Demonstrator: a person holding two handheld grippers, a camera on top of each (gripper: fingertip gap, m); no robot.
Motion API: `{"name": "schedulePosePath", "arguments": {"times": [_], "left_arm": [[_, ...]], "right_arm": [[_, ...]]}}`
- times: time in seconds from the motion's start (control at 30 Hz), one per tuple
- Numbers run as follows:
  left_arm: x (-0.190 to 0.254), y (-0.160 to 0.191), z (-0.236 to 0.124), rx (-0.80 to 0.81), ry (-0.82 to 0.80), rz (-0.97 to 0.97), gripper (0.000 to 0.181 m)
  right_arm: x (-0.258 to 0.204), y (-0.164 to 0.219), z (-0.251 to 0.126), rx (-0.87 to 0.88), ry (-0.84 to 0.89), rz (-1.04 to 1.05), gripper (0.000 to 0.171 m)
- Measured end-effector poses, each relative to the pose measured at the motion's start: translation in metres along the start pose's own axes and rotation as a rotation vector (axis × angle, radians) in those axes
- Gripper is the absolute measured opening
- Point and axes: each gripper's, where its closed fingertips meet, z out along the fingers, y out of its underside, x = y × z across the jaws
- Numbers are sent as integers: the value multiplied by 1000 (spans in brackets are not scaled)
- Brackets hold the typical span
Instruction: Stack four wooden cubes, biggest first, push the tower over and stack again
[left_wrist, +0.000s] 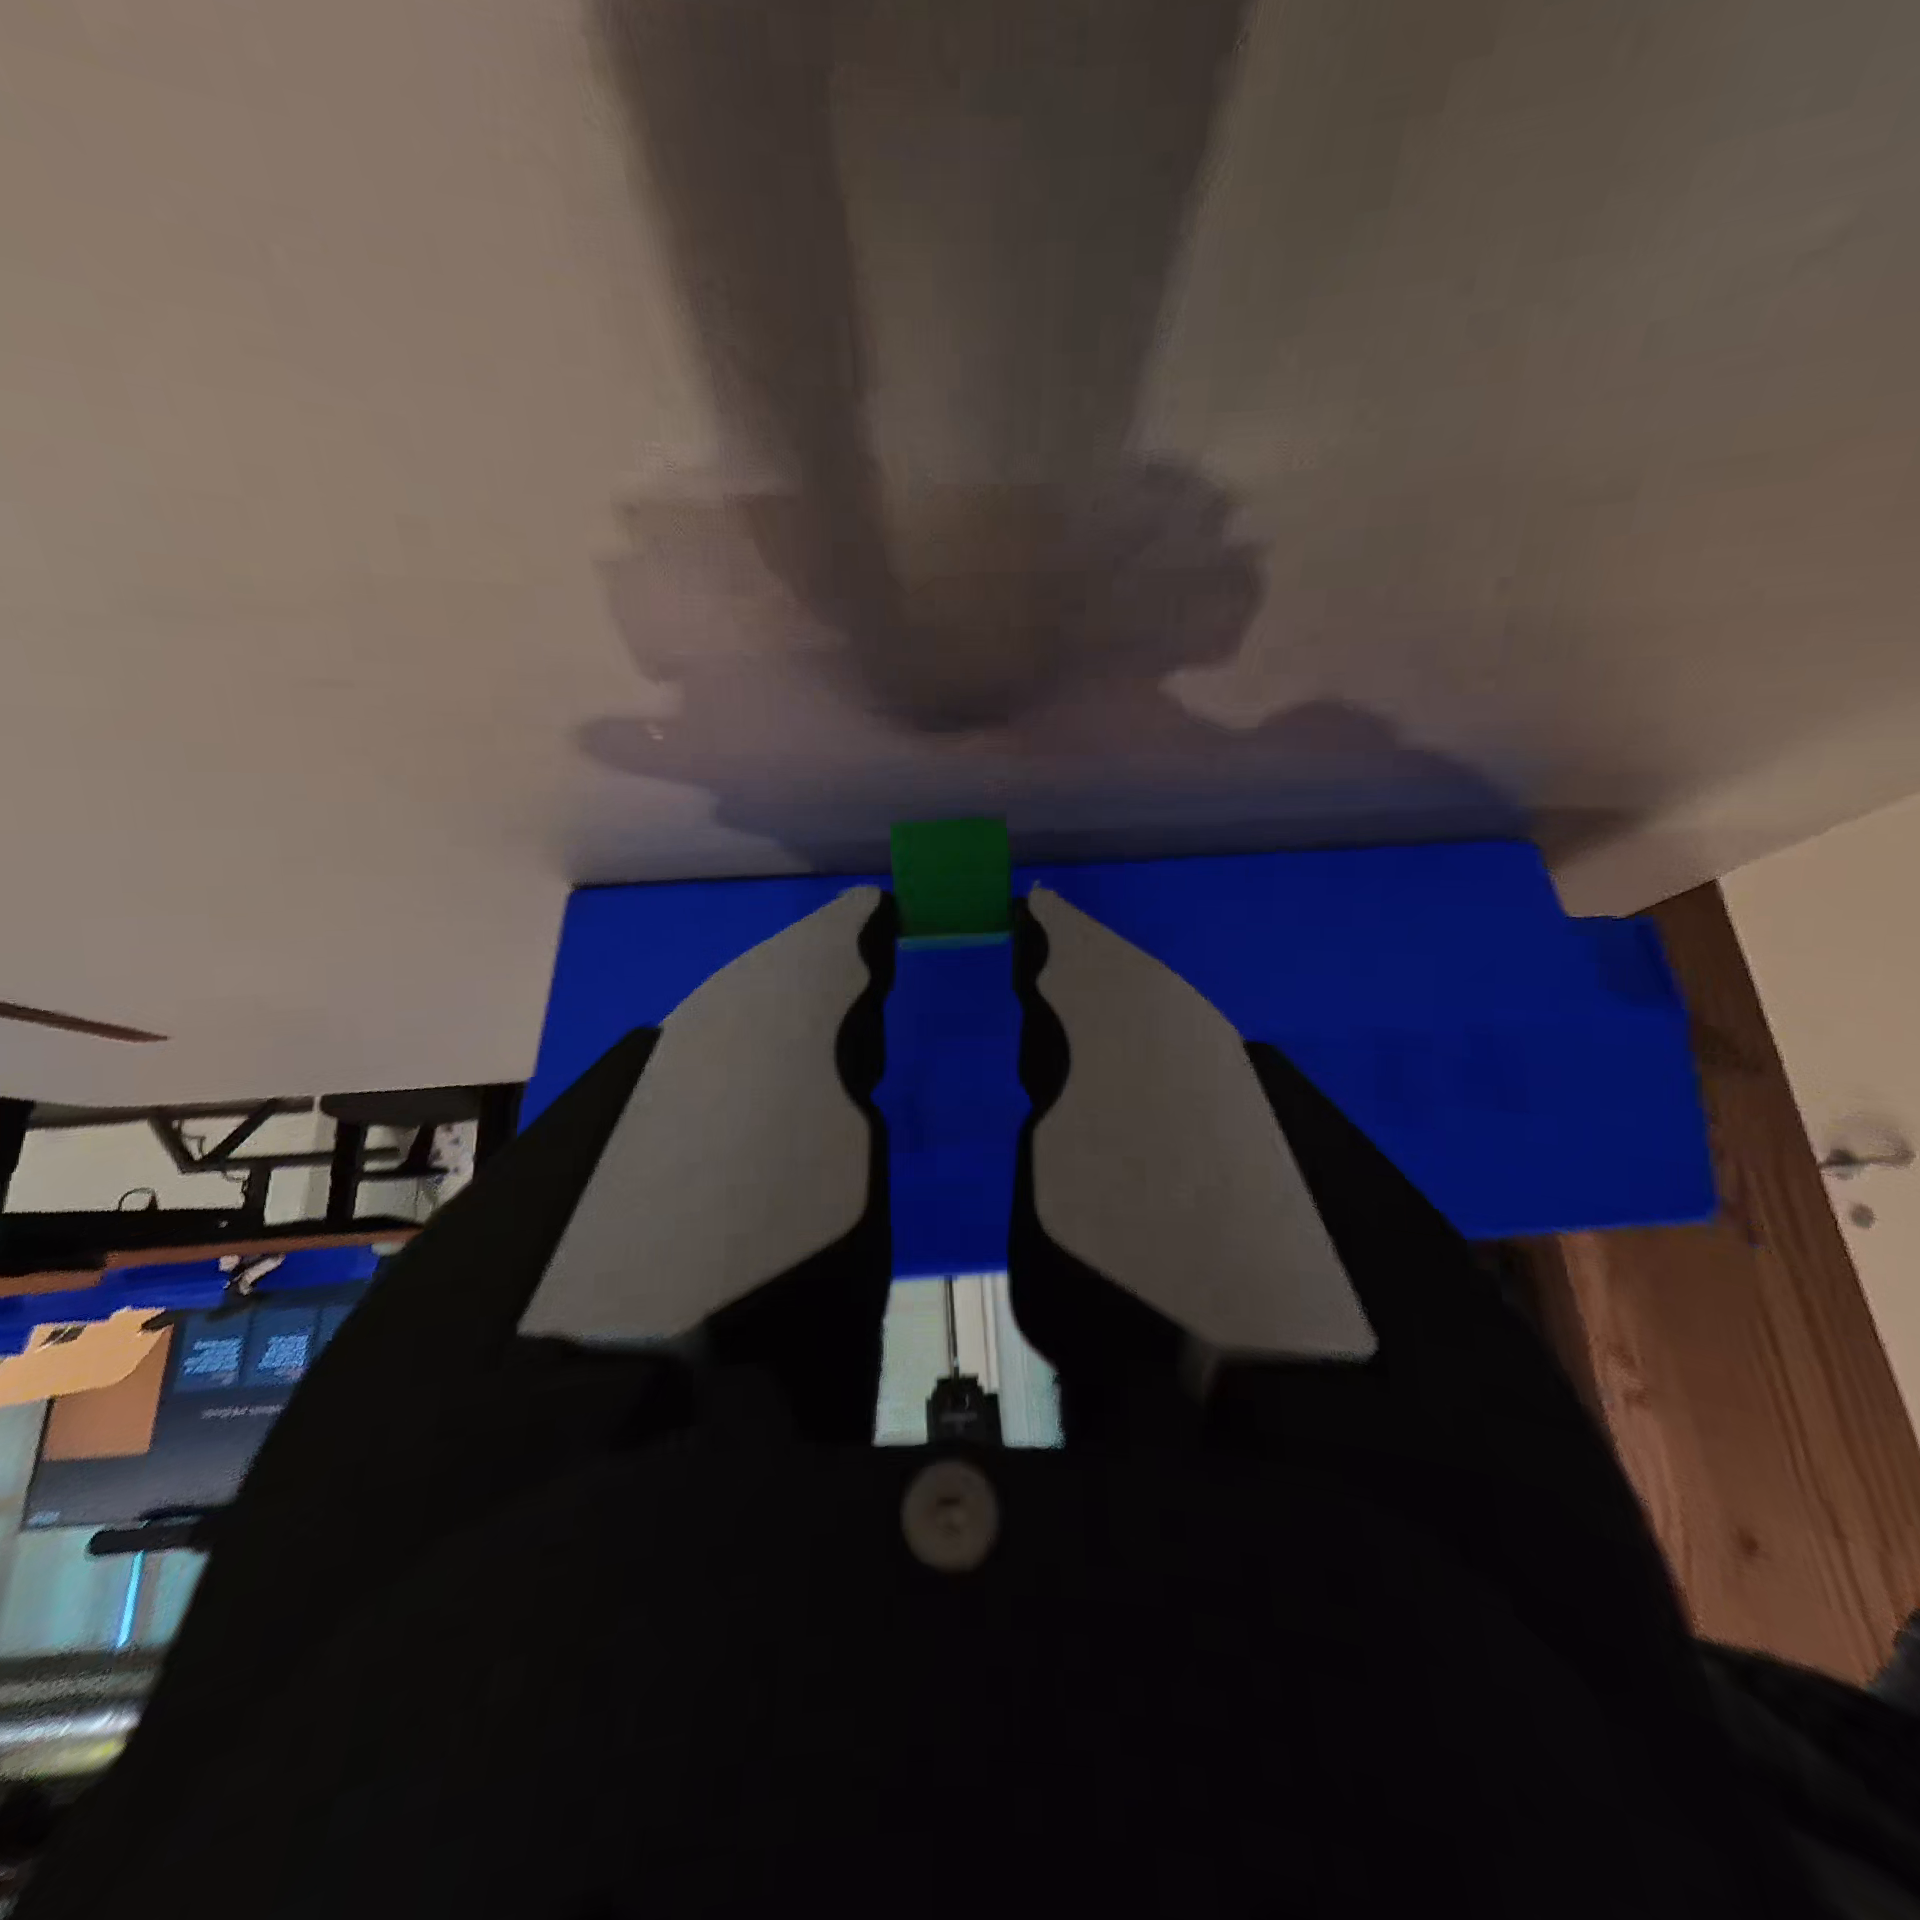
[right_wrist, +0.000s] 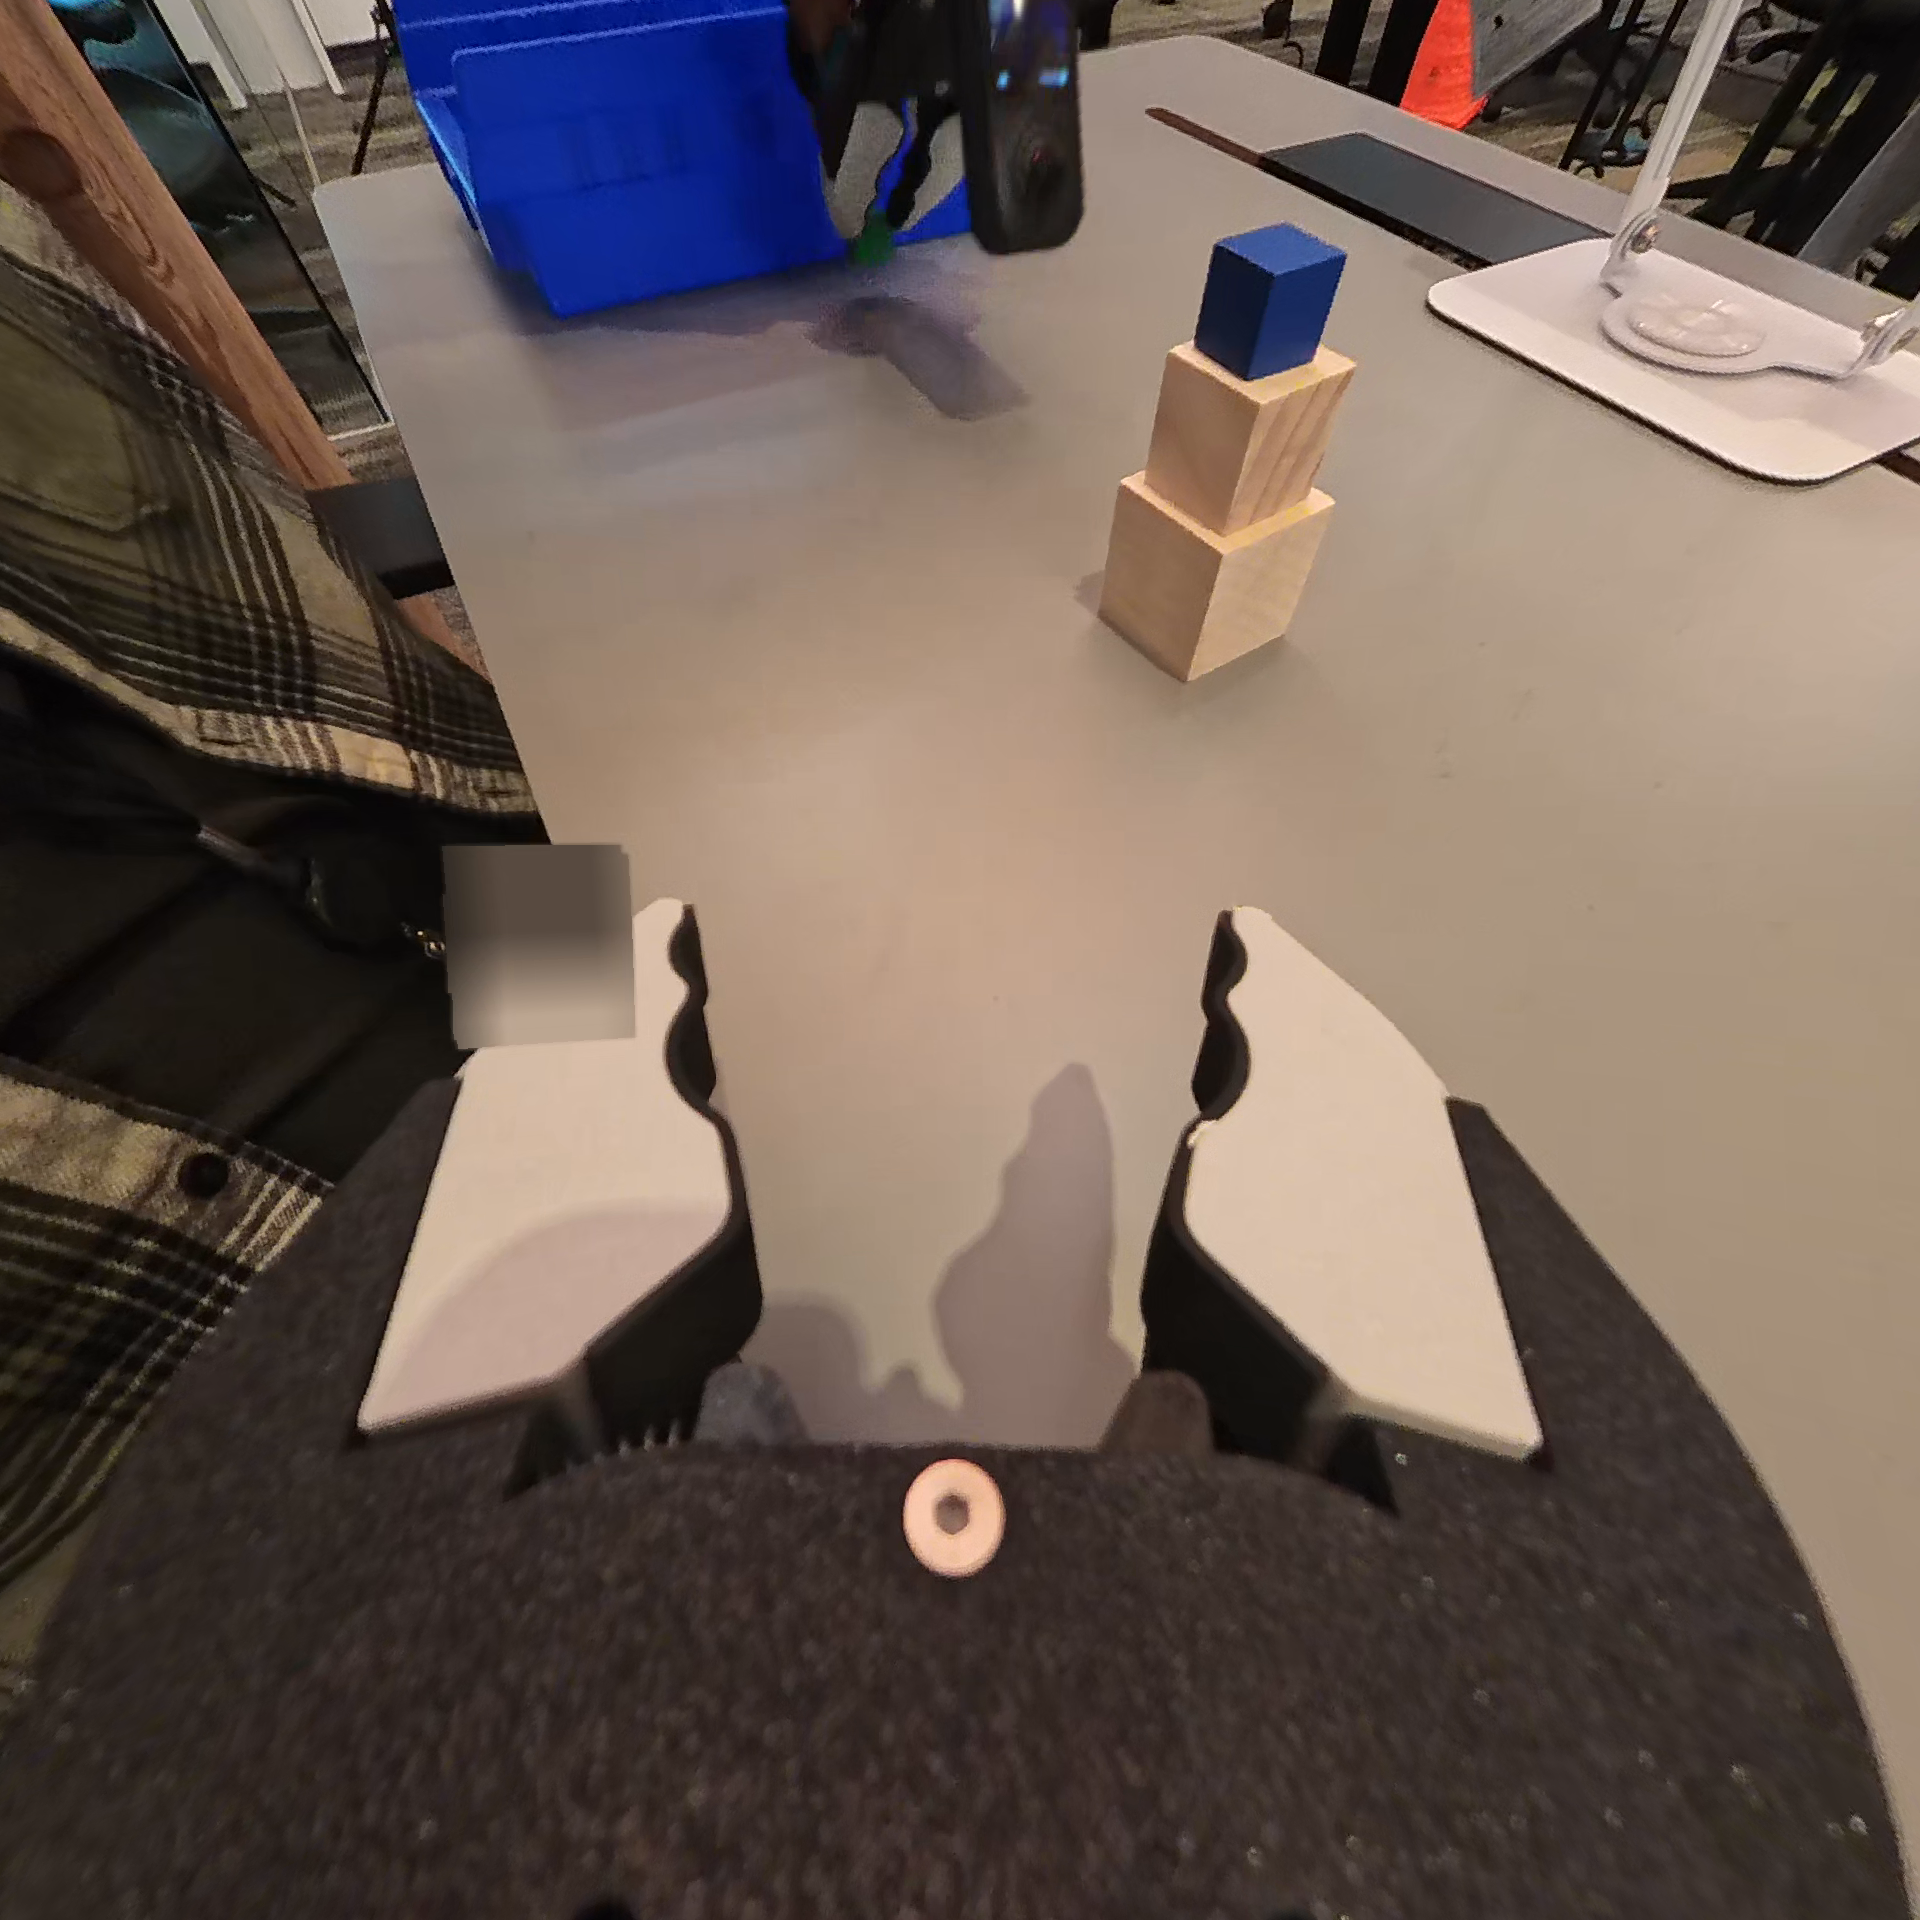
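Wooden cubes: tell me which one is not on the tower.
The small green wooden cube, held between the left gripper fingertips near the blue plastic bin. The large pale, smaller pale and blue cubes are stacked.

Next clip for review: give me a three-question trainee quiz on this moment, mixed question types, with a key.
1. True or false: the tower already has four cubes.
2. Which cube does the left gripper grip? A) blue cube B) green cube C) large plain cube
3. Fill in: the right gripper is ____ and holds nothing.

Key:
1. False. Three are stacked: blue cube on two plain wooden cubes.
2. B. The green cube sits between its fingertips, near the blue bin.
3. open
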Motion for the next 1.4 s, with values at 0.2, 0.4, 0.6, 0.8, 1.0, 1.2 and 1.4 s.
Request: {"name": "schedulePosePath", "arguments": {"times": [0.2, 0.4, 0.6, 0.8, 1.0, 1.2, 1.4], "left_arm": [[2, -23, -87, 85, -19, -17, 21], [10, -62, -190, 68, -112, 7, 21], [27, -109, -253, 71, -114, -6, 21], [39, -143, -275, 39, -86, -35, 21], [38, -160, -278, 14, -86, -28, 21], [33, -168, -273, 3, -79, -25, 21], [30, -172, -271, 1, -77, -18, 21]], "right_arm": [[-2, 1, 2, -14, -6, -4, 91], [-4, 1, -1, -10, -1, -8, 90], [-4, 4, -10, -7, 10, -2, 90], [-3, 5, -16, 19, 9, 10, 90], [-1, 11, -18, 23, 12, 21, 90], [1, 13, -20, 27, 13, 28, 89], [2, 16, -20, 28, 12, 34, 89]]}}
